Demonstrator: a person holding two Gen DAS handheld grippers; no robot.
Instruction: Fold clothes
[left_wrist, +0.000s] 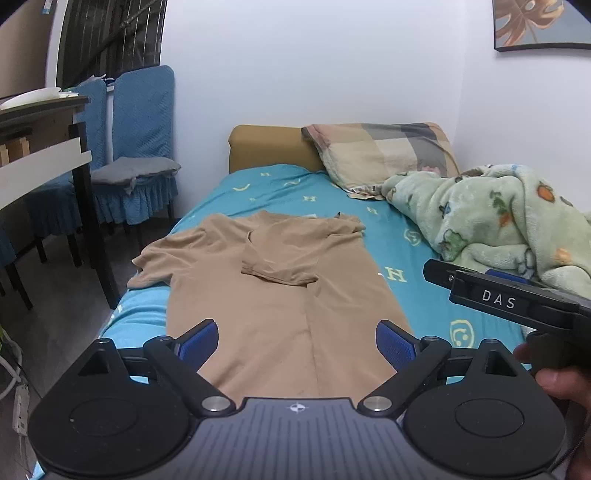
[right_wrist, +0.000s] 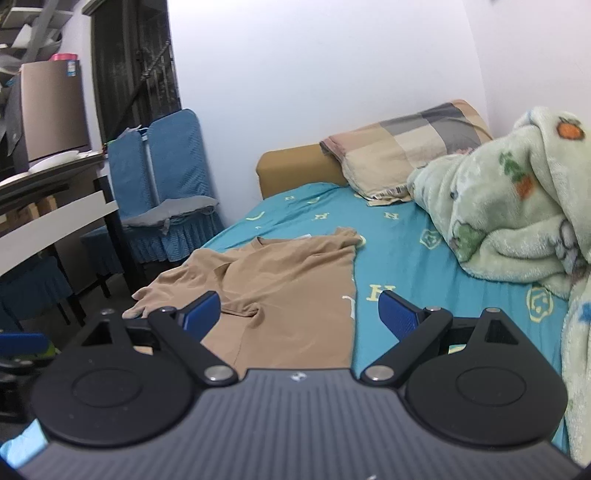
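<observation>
A tan T-shirt (left_wrist: 273, 291) lies spread on the teal bedsheet (left_wrist: 417, 273), collar toward the headboard. Its right sleeve is folded in over the chest; its left sleeve spreads toward the bed's left edge. My left gripper (left_wrist: 295, 341) is open and empty above the shirt's lower part. My right gripper (right_wrist: 299, 317) is open and empty, held over the shirt's (right_wrist: 288, 291) right edge. The right gripper's body also shows in the left wrist view (left_wrist: 498, 299), held in a hand at the right.
A green fleece blanket (left_wrist: 498, 218) is heaped on the bed's right side. A checked pillow (left_wrist: 384, 155) leans on the tan headboard. Blue-covered chairs (left_wrist: 136, 147) and a table (left_wrist: 44, 147) stand left of the bed.
</observation>
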